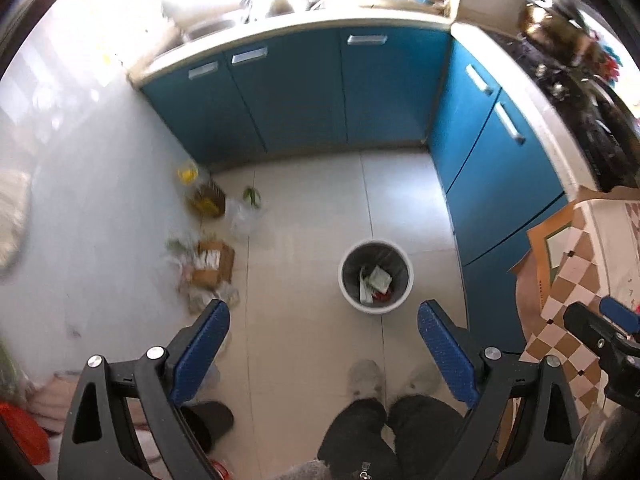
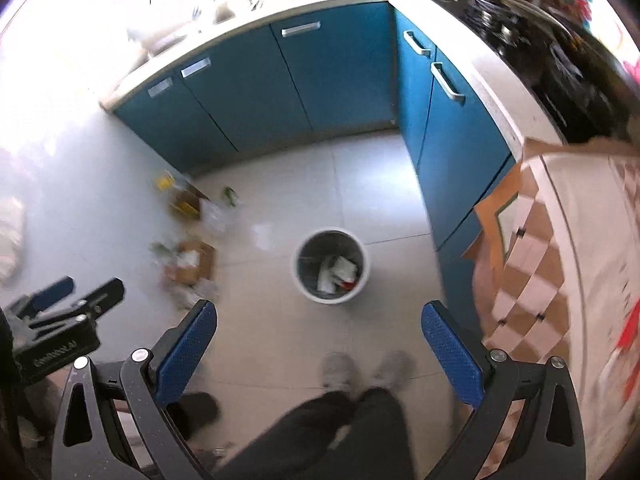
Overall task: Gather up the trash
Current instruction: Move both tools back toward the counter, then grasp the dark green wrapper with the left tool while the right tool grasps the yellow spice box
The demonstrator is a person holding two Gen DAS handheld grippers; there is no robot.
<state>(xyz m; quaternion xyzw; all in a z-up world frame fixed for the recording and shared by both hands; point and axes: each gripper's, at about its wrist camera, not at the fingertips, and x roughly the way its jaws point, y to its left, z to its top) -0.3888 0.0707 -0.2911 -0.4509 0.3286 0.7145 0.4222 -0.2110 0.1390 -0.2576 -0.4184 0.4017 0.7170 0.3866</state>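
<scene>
Right now your left gripper (image 1: 323, 328) & right gripper (image 2: 319, 326) hang spread wide, empty, above the trash bin (image 1: 375, 276) w/ wrappers inside.

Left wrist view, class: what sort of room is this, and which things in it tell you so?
Most likely a home kitchen. Blue cabinets run under a pale counter around a corner, a stove with dark pots sits to the right, and a bin stands on the tiled floor.
</scene>
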